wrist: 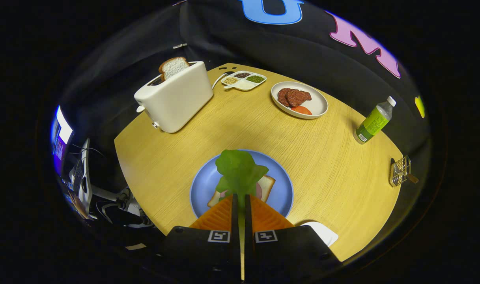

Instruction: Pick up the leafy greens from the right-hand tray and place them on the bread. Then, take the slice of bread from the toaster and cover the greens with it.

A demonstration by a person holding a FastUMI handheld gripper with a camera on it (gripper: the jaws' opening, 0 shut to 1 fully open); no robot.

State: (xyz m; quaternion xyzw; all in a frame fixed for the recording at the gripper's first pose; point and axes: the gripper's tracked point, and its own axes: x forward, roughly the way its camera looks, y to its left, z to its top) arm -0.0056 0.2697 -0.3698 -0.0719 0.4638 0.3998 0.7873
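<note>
The gripper (240, 199) is clenched on the leafy greens (240, 170): both fingers are pressed almost together on the stem end, and the leaf is fanned out just ahead of the tips. The leaf is held over the blue plate (202, 185), above the bread slice (266, 185) that lies there with a pink layer, probably ham, on top. Whether the leaf is already touching the bread cannot be told.

Step in hand, as judged: placing the greens on the bread. The leaf should be centred over the slice before release; at present it appears to be sitting toward the slice's far-left part, so a small pull back toward the fingers is advised. The leaf should be lowered until it rests flat, then the fingers opened fully and lifted straight up, so the leaf is not dragged off or stuck to a pad. The slice underneath should not be nudged.

The second bread slice (173, 67) is seen standing upright in the white toaster (176, 98), well beyond the plate to the left; it is not yet taken. The white plate (320, 103) with brown meat pieces (293, 97) and a red slice is to the right beyond the blue plate. No greens are seen left on it.
</note>
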